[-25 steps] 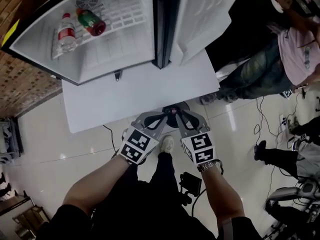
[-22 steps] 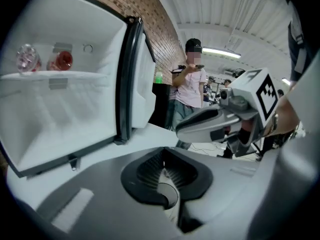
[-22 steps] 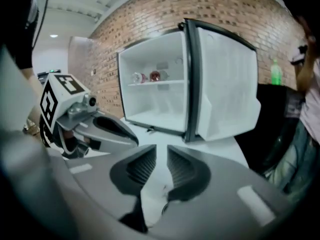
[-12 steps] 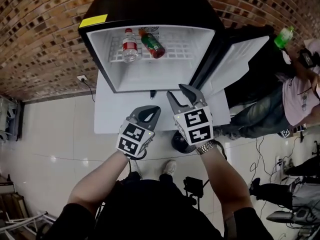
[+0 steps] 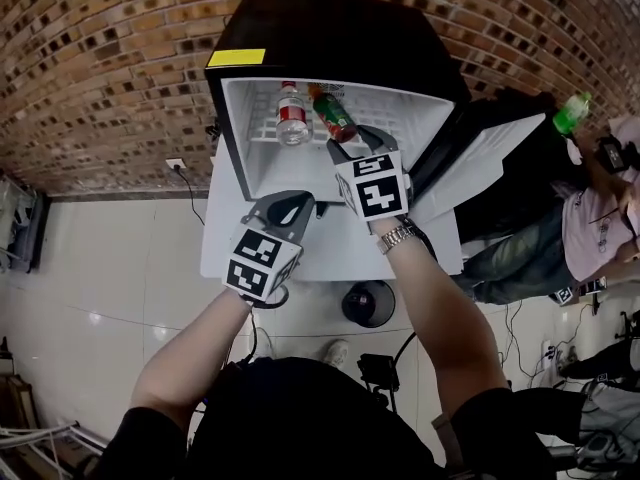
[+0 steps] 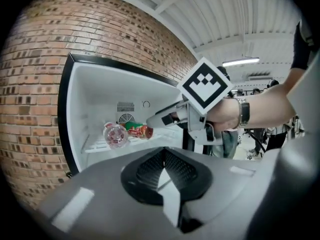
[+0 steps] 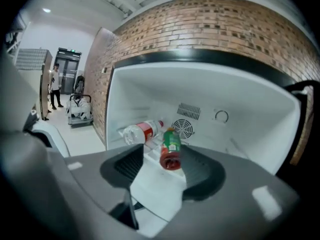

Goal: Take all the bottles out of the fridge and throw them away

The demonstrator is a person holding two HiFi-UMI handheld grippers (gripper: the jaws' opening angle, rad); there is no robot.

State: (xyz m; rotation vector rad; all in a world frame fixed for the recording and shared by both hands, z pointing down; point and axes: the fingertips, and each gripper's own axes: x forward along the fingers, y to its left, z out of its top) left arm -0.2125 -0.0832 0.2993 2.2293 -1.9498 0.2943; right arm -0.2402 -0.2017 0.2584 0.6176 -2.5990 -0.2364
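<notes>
Bright, even indoor light from a ceiling lamp (image 6: pixel 241 61). The white fridge (image 5: pixel 262 138) inside is slightly washed out; the floor (image 5: pixel 100 268) shows soft glare. Both gripper views bend strongly, with dark corners

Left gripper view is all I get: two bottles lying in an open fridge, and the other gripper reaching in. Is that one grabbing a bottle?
Observer: Not yet. The right gripper has just been opening its jaws. The red-capped bottle lines up in the gap ahead, untouched.
Operator: Where would the bottles go?
Observer: Perhaps into the dark round bin on the floor by the white table; I cannot see inside it.
Operator: Any more bottles about?
Observer: One: a person at the right holds a green bottle.
</notes>
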